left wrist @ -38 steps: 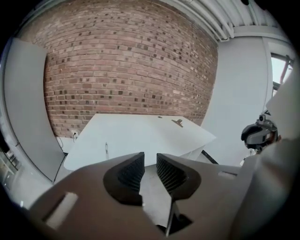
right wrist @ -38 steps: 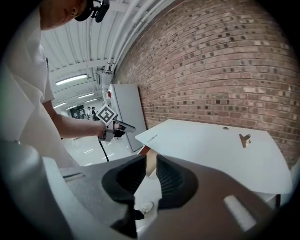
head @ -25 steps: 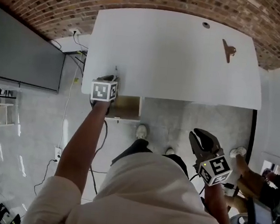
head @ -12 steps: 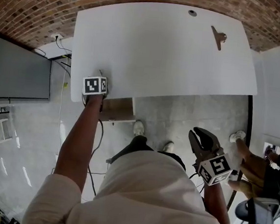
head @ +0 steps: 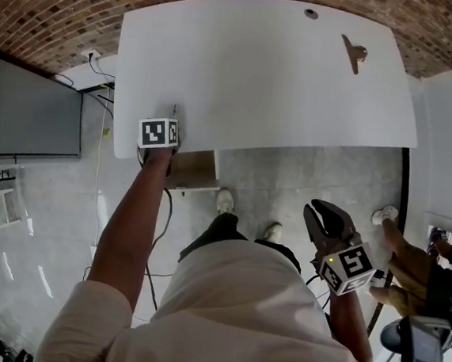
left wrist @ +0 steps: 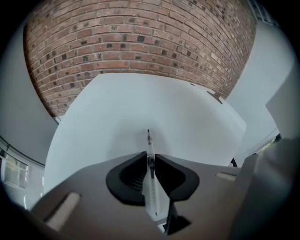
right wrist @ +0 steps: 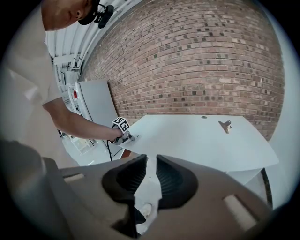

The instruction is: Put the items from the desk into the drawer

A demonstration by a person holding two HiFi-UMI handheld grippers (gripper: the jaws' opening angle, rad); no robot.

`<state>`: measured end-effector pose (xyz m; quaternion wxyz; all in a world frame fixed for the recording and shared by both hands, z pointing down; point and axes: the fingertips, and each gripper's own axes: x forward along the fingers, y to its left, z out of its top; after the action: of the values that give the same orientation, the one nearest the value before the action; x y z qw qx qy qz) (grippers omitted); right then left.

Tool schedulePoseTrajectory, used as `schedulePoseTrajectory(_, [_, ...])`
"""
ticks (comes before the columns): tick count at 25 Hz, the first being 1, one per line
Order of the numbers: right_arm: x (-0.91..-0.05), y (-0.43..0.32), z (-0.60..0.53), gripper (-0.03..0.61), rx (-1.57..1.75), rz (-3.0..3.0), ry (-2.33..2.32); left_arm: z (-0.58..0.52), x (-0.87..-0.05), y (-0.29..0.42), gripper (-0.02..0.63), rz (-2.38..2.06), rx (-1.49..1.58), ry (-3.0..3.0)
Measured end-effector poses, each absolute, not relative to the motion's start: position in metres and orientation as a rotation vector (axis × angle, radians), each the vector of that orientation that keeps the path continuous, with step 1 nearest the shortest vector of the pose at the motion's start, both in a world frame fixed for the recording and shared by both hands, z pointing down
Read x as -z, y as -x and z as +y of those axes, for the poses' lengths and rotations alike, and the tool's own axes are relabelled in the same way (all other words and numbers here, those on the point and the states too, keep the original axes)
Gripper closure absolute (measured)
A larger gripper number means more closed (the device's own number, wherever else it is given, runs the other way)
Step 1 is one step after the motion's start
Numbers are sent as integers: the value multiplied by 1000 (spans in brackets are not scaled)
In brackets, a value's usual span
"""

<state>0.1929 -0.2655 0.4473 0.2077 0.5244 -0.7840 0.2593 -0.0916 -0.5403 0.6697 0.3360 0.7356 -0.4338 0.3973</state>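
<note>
The left gripper (left wrist: 150, 158) has just been closing and pinches the pen (left wrist: 148, 140) partway along its barrel, at the near left corner of the desk (head: 259, 84). That spot is just above the drawer (head: 195, 171), so the drop should be short. The right gripper (right wrist: 150, 164) hangs off the desk's near right edge, jaws slightly apart on nothing, likely waiting. 1 more item, a brown clip (head: 352, 52), lies at the desk's far right. The desk hides most of the drawer. I cannot tell whether the pen has left the desktop.

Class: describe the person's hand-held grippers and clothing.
The left hand-held gripper and right hand-held gripper have grey bodies, black curved ribbed jaws and white cubes with black square markers. The top is pale, short-sleeved. Left jaws have just been closing on a pen.
</note>
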Motion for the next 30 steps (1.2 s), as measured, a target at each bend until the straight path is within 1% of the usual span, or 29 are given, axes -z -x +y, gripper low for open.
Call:
schedulePoseTrajectory(4, [-448, -193, -259, 525, -724, -2175, -1457, -536, -669, 91, 558, -1116, -1011, -1931])
schedulePoseTrajectory(18, [-451, -202, -236, 525, -695, -2237, -1415, -506, -645, 103, 560, -1203, -866, -1945])
schedulePoseTrajectory(24, [-443, -210, -218, 525, -664, -2297, -1319, -470, -623, 111, 561, -1284, -800, -1932])
schedulePoseTrajectory(30, [-439, -227, -189, 525, -629, -2347, -1216, -411, -614, 112, 561, -1360, -747, -1877])
